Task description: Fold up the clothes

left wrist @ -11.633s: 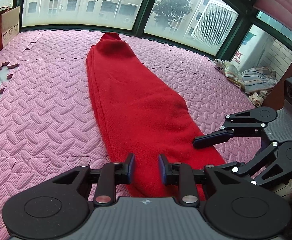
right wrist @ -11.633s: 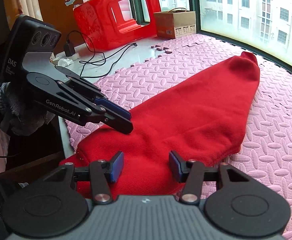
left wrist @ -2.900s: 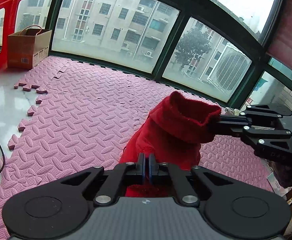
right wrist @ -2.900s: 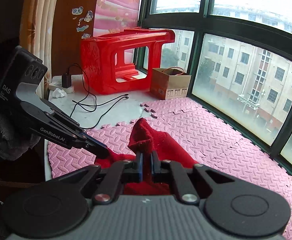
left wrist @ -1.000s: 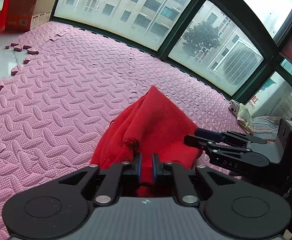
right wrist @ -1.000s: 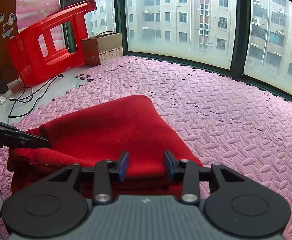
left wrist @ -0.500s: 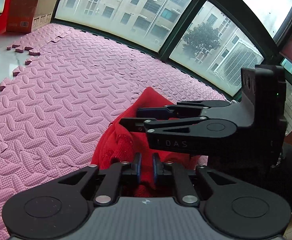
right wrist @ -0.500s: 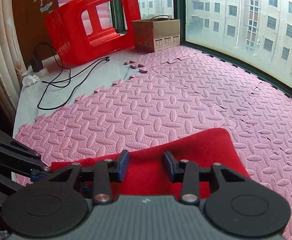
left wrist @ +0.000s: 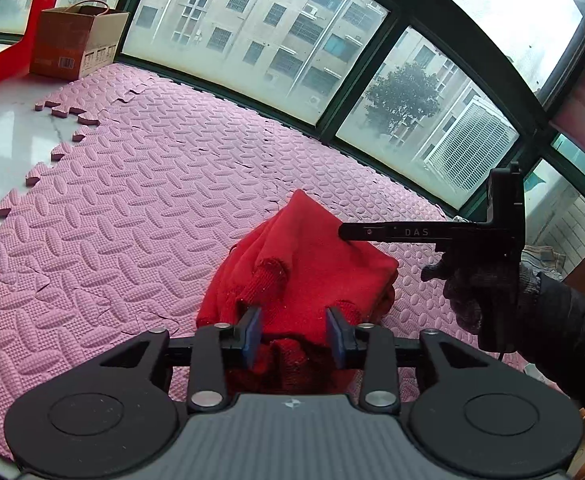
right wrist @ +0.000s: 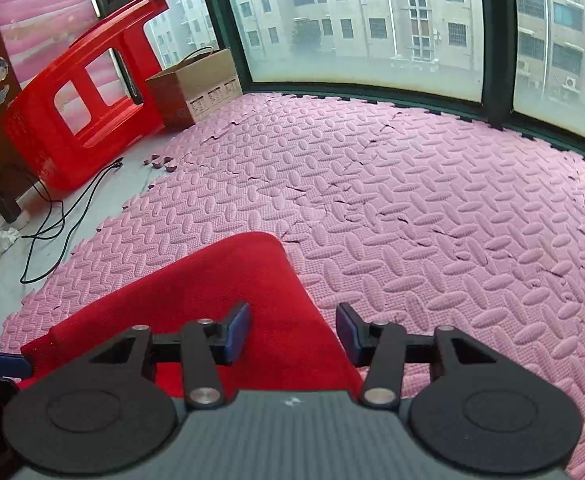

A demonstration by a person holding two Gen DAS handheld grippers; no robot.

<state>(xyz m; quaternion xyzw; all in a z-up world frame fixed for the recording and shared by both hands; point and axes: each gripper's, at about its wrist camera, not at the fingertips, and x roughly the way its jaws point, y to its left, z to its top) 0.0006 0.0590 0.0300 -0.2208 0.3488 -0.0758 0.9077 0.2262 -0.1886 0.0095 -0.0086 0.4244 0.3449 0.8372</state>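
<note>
A red knit garment (left wrist: 312, 264) lies folded in a thick bundle on the pink foam mat (left wrist: 132, 200). My left gripper (left wrist: 294, 336) is open, its blue pads on either side of the bundle's near edge. In the left wrist view my right gripper (left wrist: 346, 233) shows side-on, resting over the top of the bundle. In the right wrist view the right gripper (right wrist: 292, 332) is open above the flat red garment (right wrist: 232, 292), holding nothing.
A cardboard box (left wrist: 72, 44) and a red plastic stool (right wrist: 80, 108) stand by the window at the mat's left edge. A black cable (right wrist: 56, 216) trails over the bare white floor. Crumpled clothes (left wrist: 544, 256) lie at the far right.
My left gripper has opened and let go of the red garment. The right gripper has swung off to the right side of the bundle and stays open.
</note>
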